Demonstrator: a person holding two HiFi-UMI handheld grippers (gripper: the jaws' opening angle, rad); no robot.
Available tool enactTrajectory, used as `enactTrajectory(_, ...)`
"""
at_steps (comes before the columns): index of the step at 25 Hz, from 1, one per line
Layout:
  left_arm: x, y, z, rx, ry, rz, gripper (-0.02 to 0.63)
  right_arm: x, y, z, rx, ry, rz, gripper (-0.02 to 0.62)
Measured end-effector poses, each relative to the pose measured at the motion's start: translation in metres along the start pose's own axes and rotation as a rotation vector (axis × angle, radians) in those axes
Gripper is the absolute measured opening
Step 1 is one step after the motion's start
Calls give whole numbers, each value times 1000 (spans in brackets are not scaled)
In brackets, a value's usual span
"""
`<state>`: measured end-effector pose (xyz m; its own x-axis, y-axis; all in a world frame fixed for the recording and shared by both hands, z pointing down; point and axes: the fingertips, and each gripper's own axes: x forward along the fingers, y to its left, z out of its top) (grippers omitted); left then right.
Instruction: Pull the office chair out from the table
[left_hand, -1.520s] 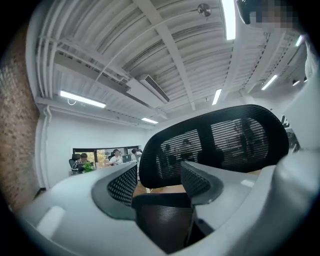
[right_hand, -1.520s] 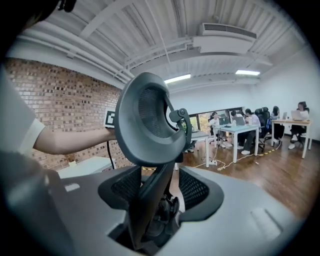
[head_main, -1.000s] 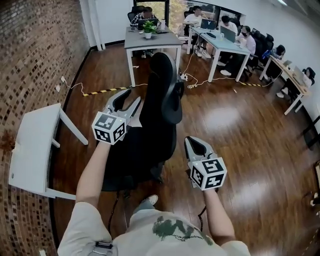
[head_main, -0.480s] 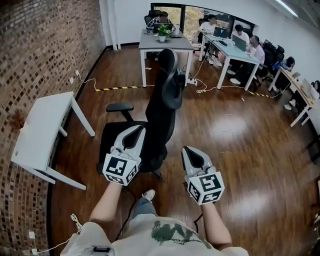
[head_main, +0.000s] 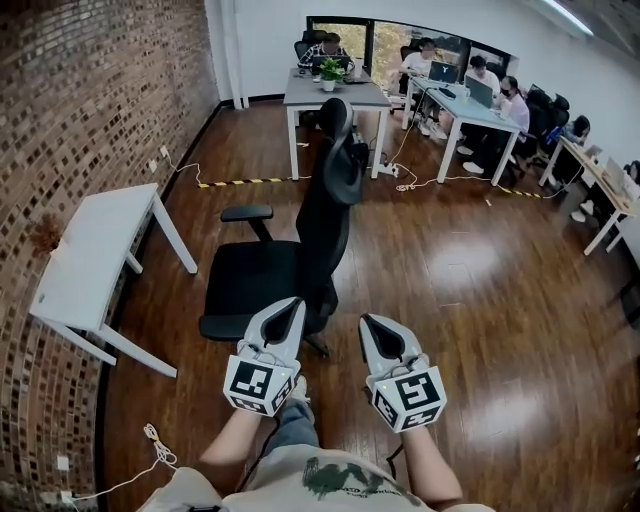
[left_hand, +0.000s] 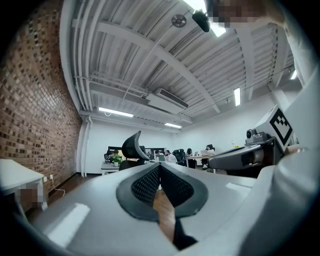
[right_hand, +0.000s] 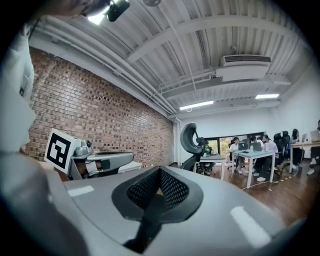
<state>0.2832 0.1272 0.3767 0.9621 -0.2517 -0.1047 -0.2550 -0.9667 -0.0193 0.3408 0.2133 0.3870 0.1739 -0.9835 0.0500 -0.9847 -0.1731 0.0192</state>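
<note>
Jaws on left gripper (head_main: 296, 305) and right gripper (head_main: 367, 322) sit closed, empty; office chair (head_main: 255, 275) stands apart from white table (head_main: 90, 260).

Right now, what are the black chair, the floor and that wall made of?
The office chair looks like matte black fabric or mesh. The floor seems glossy dark wood planks, mirroring lights. The wall is rough brick with mortar lines.

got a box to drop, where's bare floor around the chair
Widest bare floor lies right of the chair, short of the desks. A narrower strip runs between chair and white table. Far desks are crowded: people, cables.
</note>
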Motion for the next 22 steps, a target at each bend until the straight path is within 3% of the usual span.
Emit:
enactTrajectory(6, -25, -24, -16, -16, 41, -18, 15, -21, 17, -12, 18, 0, -7, 0)
enactTrajectory(22, -51, -34, -15, -23, 41, -60, 15, -35, 44, -12, 33, -13, -20, 0)
